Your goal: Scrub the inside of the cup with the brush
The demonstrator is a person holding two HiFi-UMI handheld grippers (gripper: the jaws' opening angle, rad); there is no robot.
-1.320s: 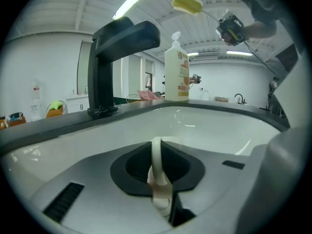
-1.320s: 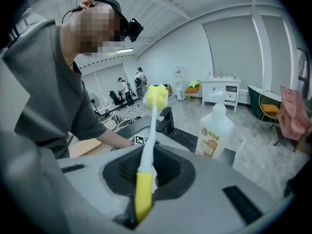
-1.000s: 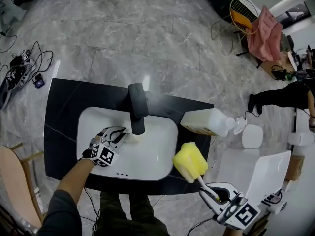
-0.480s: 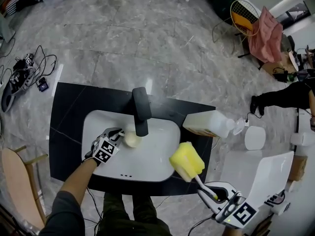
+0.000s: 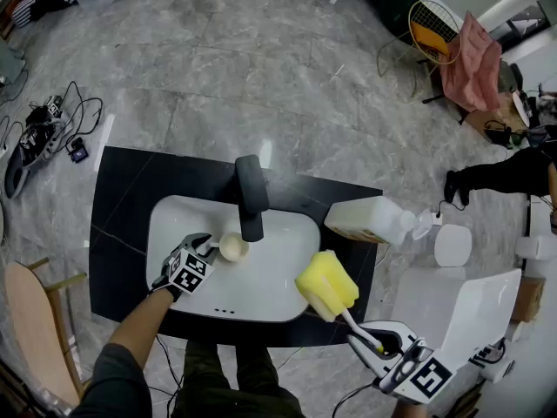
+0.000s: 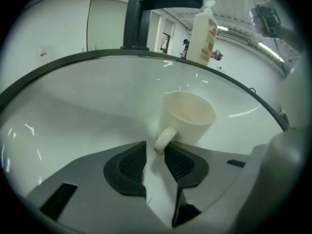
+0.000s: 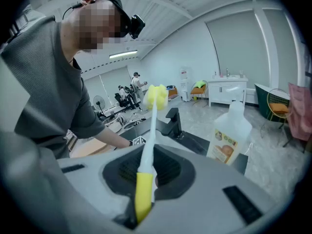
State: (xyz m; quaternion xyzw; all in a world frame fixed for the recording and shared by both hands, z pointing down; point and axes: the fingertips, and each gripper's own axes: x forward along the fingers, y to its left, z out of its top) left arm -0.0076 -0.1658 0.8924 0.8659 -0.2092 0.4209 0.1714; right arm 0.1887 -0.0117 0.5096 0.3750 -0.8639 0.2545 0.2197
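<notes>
A cream cup (image 5: 231, 246) stands upright in the white sink (image 5: 278, 296), just in front of the black faucet (image 5: 251, 200). My left gripper (image 5: 205, 250) is at its left side. In the left gripper view the cup (image 6: 187, 116) shows its empty inside, and its handle sits between the tips of my left gripper (image 6: 156, 152). Those jaws have just been opening, and the pads no longer press on the handle. My right gripper (image 5: 370, 338) is shut on the yellow handle of the brush (image 7: 144, 189). The brush's yellow sponge head (image 5: 326, 284) hangs over the sink's right front corner.
A white soap bottle (image 5: 370, 219) lies on the black counter (image 5: 113, 233) right of the sink. White furniture (image 5: 461, 307) stands at the right. Cables (image 5: 43, 116) lie on the floor at the left. A chair (image 5: 30, 320) is at the lower left.
The left gripper came down and rolled, and the cup went from tilted under the faucet to upright on the basin floor. Its jaws have parted. The right gripper and brush barely moved.
</notes>
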